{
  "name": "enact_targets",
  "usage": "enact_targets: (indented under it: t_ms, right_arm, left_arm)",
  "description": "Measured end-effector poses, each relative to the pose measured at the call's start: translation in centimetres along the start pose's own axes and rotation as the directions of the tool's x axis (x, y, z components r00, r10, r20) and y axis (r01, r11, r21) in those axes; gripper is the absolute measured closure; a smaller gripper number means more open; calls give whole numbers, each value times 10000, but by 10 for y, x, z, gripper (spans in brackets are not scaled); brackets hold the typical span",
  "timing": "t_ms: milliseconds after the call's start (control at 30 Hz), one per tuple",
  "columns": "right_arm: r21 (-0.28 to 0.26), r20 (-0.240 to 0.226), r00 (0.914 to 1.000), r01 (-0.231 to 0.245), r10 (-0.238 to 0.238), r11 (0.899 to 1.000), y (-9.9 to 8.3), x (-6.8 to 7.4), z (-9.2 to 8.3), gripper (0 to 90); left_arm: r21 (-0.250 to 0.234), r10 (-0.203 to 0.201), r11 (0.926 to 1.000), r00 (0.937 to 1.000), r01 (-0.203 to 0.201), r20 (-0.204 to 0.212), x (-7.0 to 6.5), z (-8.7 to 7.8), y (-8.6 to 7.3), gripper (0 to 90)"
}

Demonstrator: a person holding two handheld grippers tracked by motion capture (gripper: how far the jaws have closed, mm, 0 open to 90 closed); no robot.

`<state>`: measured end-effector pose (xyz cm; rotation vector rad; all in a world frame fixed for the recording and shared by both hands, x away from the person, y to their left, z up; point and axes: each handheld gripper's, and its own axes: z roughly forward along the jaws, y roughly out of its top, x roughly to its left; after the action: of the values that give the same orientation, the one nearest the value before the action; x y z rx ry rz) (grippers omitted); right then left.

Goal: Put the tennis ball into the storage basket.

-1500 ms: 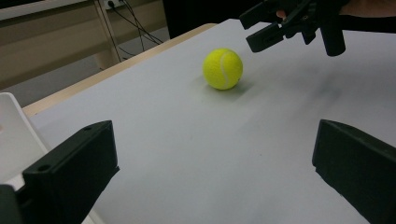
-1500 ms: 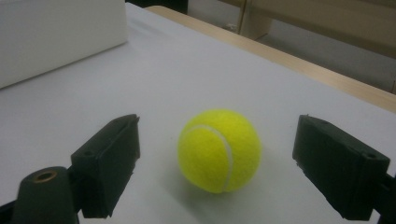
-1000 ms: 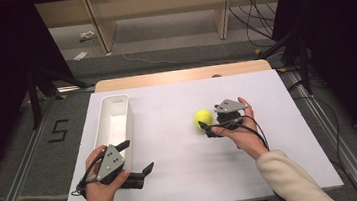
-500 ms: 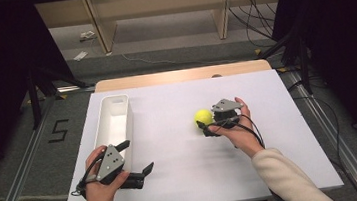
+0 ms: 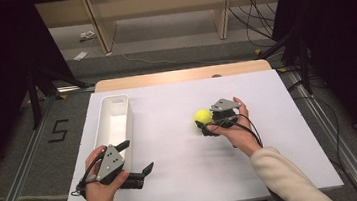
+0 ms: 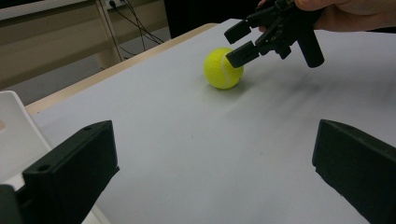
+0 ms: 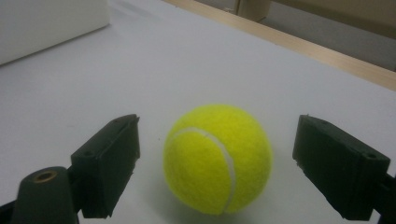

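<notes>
While the left claw point(image 5: 140, 161) gapes idle, the right claw point(image 7: 217, 175) straddles the tennis ball point(image 7: 217, 157), unclosed.

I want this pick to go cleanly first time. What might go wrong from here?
The tennis ball sits free on the white table between the open jaws of the right gripper, gaps on both sides. If one jaw touches first, it may roll away. Closing off-centre could squeeze the round ball out.
</notes>
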<state>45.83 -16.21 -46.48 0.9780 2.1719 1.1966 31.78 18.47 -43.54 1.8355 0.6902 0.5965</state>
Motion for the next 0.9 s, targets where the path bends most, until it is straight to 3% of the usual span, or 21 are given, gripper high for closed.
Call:
enact_targets:
  t_ms: [900]
  right_arm:
    - [208,17,10000,-25,24,9998,0,0,15,156]
  left_arm:
    - [-12,-22,10000,10000,22,-1,0,0,0,0]
